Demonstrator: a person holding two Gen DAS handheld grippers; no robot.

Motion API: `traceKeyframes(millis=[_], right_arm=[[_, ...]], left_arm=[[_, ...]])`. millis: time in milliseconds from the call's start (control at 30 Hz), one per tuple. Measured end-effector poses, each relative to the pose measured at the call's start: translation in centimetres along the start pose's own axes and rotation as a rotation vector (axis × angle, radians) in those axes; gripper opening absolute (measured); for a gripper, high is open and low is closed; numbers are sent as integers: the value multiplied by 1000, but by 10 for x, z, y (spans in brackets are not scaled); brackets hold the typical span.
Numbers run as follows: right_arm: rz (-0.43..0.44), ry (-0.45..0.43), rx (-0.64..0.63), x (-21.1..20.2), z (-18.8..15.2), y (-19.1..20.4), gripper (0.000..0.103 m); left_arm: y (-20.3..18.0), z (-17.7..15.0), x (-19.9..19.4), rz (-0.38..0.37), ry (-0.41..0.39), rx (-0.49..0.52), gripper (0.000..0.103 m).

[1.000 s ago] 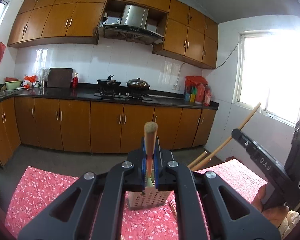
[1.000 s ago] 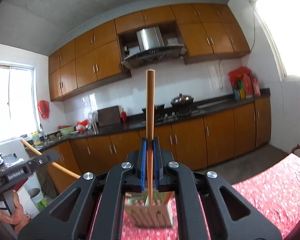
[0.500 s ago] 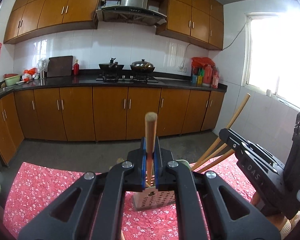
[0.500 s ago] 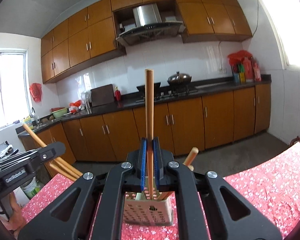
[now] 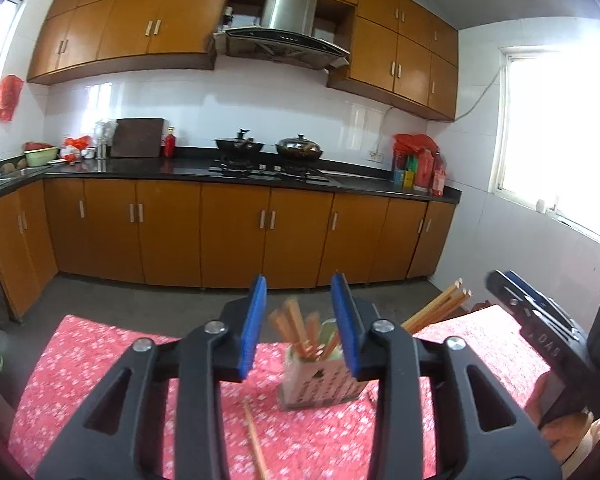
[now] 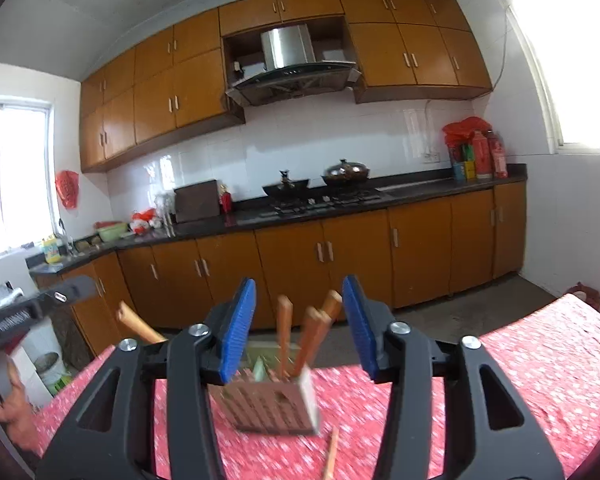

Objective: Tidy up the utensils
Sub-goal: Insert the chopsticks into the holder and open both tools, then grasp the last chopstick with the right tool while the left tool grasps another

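- Now your left gripper (image 5: 300,320) has let go: its blue pads, which a second ago were clenched on a wooden handle, are spreading apart with nothing pressed between them.
- Likewise your right gripper (image 6: 300,322) is spreading its jaws; the long stick it pinched earlier no longer sits between them.
- Both pieces appear to have dropped into the perforated utensil holder (image 5: 320,380), which stands on the red floral tablecloth (image 5: 80,368) just beyond the fingertips, bristling with wooden handles (image 6: 284,332) and chopsticks (image 5: 436,306) leaning outward.
- Both views sit lower over the table than a second ago, and the holder looks blurred.
- One stray chopstick (image 5: 254,440) lies flat on the cloth in front of the holder, so the tidying is probably not finished; that looks like your next pick.
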State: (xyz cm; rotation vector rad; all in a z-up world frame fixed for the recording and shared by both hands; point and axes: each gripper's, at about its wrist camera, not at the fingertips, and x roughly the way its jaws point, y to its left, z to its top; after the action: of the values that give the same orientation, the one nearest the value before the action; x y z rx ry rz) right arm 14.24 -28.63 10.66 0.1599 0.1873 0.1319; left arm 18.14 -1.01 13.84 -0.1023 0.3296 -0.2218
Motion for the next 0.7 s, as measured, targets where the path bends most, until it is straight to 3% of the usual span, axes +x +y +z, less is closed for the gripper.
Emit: traceKeyframes(millis=[67, 133, 300, 367, 500, 700], right_arm=[[-29, 37, -6, -4, -9, -8, 51], [-71, 126, -3, -4, -32, -21, 54], [-156, 418, 40, 18, -105, -50, 54], [-134, 520, 91, 23, -134, -57, 53], [-49, 605, 127, 25, -162, -46, 40], [16, 668, 35, 36, -181, -12, 28]], left_arm=[[11, -14, -13, 34, 18, -2, 46], [23, -34, -19, 75, 55, -2, 51], [65, -111, -6, 192, 252, -24, 56], [84, -143, -1, 224, 337, -57, 56], [101, -177, 4, 253, 423, -78, 56], [89, -188, 3, 201, 430, -91, 56]])
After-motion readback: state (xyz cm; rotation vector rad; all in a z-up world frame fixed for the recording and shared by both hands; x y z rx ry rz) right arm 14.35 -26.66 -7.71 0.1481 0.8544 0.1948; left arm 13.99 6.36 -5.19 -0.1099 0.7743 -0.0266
